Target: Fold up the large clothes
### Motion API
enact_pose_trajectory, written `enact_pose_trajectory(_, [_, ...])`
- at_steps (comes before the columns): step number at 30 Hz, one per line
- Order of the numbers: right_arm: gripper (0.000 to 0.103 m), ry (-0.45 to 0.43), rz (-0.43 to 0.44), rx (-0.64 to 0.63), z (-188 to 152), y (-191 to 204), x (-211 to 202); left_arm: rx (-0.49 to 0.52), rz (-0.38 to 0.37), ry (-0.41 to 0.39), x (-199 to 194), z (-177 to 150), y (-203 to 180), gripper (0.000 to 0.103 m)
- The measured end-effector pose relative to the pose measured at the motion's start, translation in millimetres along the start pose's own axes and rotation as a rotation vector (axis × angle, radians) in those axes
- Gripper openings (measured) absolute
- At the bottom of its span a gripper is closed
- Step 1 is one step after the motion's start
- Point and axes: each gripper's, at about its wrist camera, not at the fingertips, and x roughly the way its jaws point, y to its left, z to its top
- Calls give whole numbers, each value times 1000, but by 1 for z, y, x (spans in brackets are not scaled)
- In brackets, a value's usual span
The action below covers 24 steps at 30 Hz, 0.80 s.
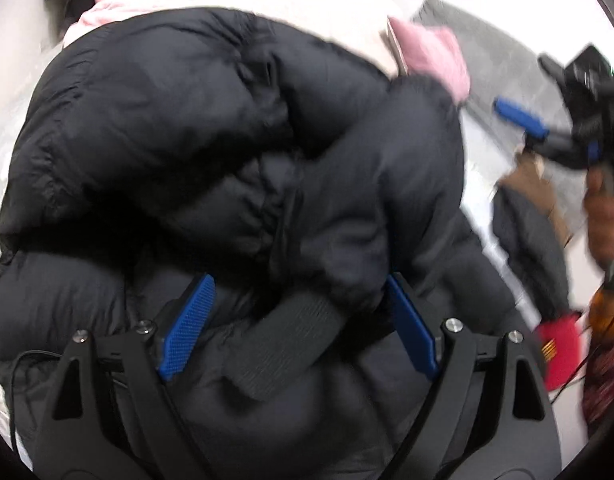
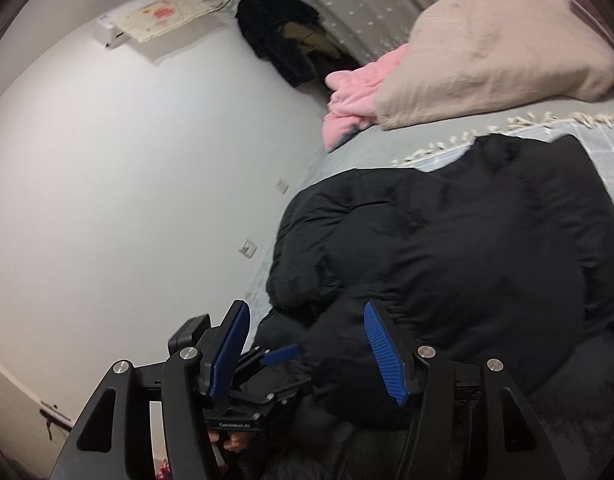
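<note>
A large black puffer jacket [image 1: 211, 152] lies bunched on the bed, filling the left wrist view; it also shows in the right wrist view [image 2: 467, 248]. My left gripper [image 1: 299, 292] is open just over the jacket, its blue pads either side of a ribbed cuff [image 1: 283, 348]. My right gripper [image 2: 307, 320] is open at the jacket's near edge and holds nothing. The right gripper also shows at the right of the left wrist view [image 1: 519, 116]. The left gripper's blue fingertip [image 2: 281, 354] shows between the right gripper's fingers.
A beige duvet [image 2: 499, 52] and a pink blanket [image 2: 355, 92] lie at the bed's far end. A grey bedspread [image 2: 347, 152] covers the bed. A white wall [image 2: 127, 200] runs on the left. Dark clothes [image 2: 279, 36] hang in the corner. A red item [image 1: 559, 352] lies on the floor.
</note>
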Motion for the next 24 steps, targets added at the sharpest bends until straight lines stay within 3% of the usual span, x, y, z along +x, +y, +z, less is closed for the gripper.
enact_pose_trajectory(2, [61,-16,-7,31,-1,-13,-7,22,26,18,8,-3,-1,84])
enact_pose_trajectory(4, [61,-29,-17,63,-3,-27,-12,-6,-17,33,10,-3,-2,24])
enact_pose_trajectory(5, [61,-37,-28,81,-3,-34,-16,-21,-33,37,9,2,-6,8])
enact_pose_trajectory(8, [61,-72,-61,107,-1,-51,-29,62,5,-95,-24,24,-38,8])
enact_pose_trajectory(11, [61,-130,-104,120,3,-60,-39,124,-14,-238,-75,73,-72,8])
enact_pose_trajectory(14, [61,-187,-134,123,12,-60,-52,173,57,-338,-120,119,-83,8])
enact_pose_trajectory(16, [61,-233,-164,101,19,-54,-57,156,145,-362,-137,143,-67,8])
enact_pose_trajectory(18, [61,-269,-191,71,26,-46,-59,110,243,-353,-140,154,-38,8])
enact_pose_trajectory(20, [62,-299,-223,32,34,-34,-50,12,399,-318,-129,153,11,8])
enact_pose_trajectory(22, [63,-318,-267,-28,39,-23,-35,-141,509,-225,-103,142,68,10])
enact_pose_trajectory(24, [65,-308,-336,-112,44,-11,-5,-281,526,-68,-61,120,123,17])
